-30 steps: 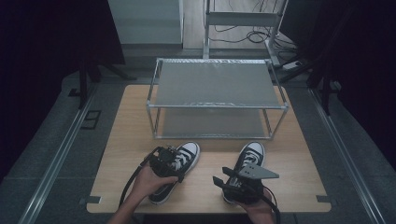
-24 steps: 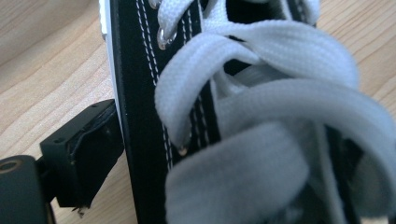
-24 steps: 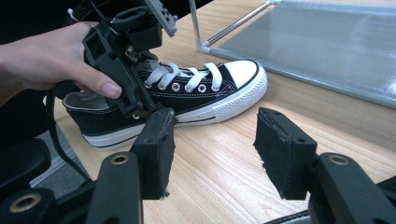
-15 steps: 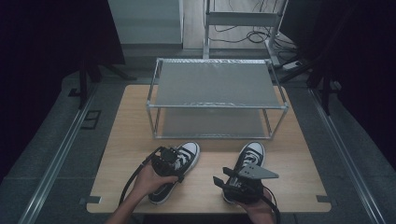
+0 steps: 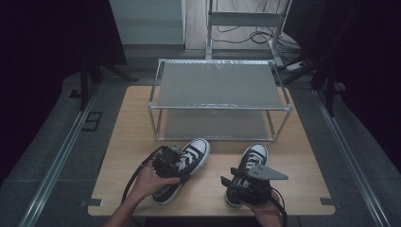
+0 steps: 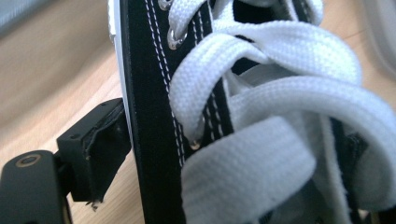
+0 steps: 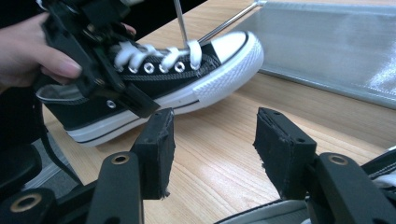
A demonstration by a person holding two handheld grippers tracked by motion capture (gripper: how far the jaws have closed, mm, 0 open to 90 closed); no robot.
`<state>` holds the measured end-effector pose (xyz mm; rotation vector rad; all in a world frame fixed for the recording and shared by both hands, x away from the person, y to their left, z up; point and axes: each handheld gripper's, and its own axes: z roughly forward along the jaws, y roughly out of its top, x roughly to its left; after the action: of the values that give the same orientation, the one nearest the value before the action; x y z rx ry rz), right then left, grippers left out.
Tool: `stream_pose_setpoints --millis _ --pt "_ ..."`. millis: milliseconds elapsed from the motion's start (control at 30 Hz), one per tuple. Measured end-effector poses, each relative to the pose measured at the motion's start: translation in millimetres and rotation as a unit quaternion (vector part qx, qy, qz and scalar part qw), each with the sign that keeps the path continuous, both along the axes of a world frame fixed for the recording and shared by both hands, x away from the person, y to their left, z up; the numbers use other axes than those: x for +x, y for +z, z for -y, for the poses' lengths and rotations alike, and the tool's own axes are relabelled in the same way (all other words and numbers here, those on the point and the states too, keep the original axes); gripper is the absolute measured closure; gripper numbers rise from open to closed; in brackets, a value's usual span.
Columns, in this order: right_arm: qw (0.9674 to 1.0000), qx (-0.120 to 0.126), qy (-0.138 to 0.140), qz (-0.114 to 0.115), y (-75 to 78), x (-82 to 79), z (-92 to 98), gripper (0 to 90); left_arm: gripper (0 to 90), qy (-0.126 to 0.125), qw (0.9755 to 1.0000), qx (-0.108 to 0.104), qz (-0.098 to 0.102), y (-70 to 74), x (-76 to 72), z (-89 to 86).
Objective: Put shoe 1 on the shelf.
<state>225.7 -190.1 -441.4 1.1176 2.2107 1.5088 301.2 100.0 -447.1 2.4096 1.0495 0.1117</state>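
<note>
Two black canvas sneakers with white laces and toe caps lie on the wooden table (image 5: 132, 132). My left gripper (image 5: 177, 165) sits over the left shoe (image 5: 194, 153). Its jaws have just been closing with the shoe's side wall between them. One pad (image 6: 100, 149) presses the black canvas (image 6: 149, 93) beside the eyelets. Seen from the right gripper view, this shoe (image 7: 187, 79) is tilted, toe off the wood. My right gripper (image 7: 212, 149) is open above bare table with nothing between the pads, hovering over the heel end of the right shoe (image 5: 256, 155).
A two-level metal rack (image 5: 220, 85) with mesh shelves stands across the back half of the table; its lower shelf (image 7: 336, 42) lies just beyond the shoes. Dark floor, rails and cables surround the table. Bare wood stretches between the two shoes.
The left gripper has tightened on the left shoe's side, and hand and shoe have lifted a little. The right gripper and right shoe have stayed put.
</note>
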Motion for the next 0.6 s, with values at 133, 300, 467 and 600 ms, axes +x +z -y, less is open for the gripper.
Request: stream_pose_setpoints --millis 133,300,467,600 --pt "1.0000 0.002 -0.002 0.001 1.3 -0.6 2.2 47.3 13.5 -0.013 0.9997 -0.016 0.010 14.5 -0.7 4.8" --pt "0.9999 0.006 -0.008 0.003 2.0 -0.1 4.5 47.6 13.6 -0.025 0.9992 -0.026 0.018 25.5 0.8 10.6" --pt "0.9999 0.006 -0.008 0.003 2.8 0.1 6.4 47.6 13.6 -0.037 0.9986 -0.032 0.022 35.8 3.6 16.2" --pt "0.9999 0.007 -0.009 0.004 3.0 0.0 6.8 47.6 13.6 -0.040 0.9984 -0.031 0.026 41.5 5.0 19.0"
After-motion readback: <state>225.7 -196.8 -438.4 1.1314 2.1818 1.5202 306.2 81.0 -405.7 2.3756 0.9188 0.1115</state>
